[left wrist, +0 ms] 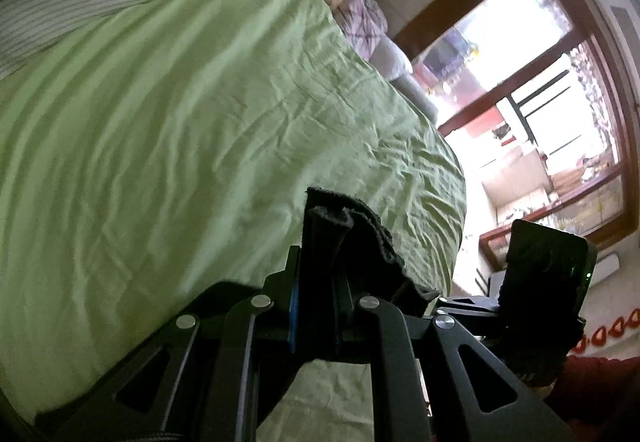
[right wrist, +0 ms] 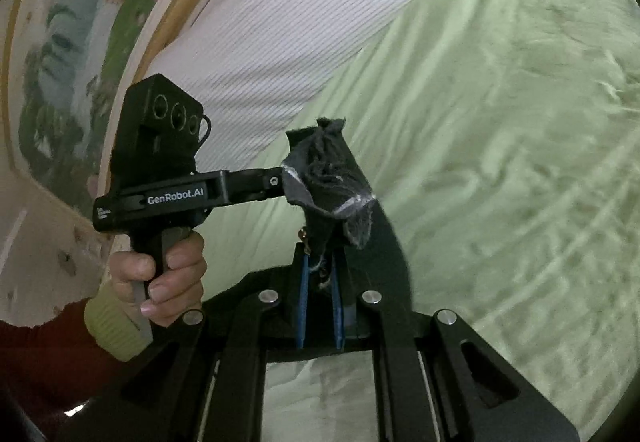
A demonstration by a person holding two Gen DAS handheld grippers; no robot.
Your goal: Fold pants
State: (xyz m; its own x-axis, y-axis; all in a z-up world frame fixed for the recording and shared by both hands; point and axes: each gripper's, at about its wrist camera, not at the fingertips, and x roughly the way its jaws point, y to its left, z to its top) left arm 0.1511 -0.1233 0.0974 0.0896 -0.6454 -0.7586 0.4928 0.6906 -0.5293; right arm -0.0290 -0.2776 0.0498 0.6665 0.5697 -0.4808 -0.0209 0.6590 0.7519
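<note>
bed w/ green sheet (left wrist: pixel 192 113) fills both views; no folded garment lying on it in frame. striped white cover (right wrist: pixel 304 25) at far edge. pants (right wrist: pixel 332 177), dark cloth, are off the sheet, bunched in both tongs. left gripper (left wrist: pixel 316 262) clamped on a pants edge; right gripper (right wrist: pixel 320 274) clamped on another bit, just beside it. left hand (right wrist: pixel 160 274) on handle. judgement: early stage, garment gripped, spreading and folds not yet done.
</note>
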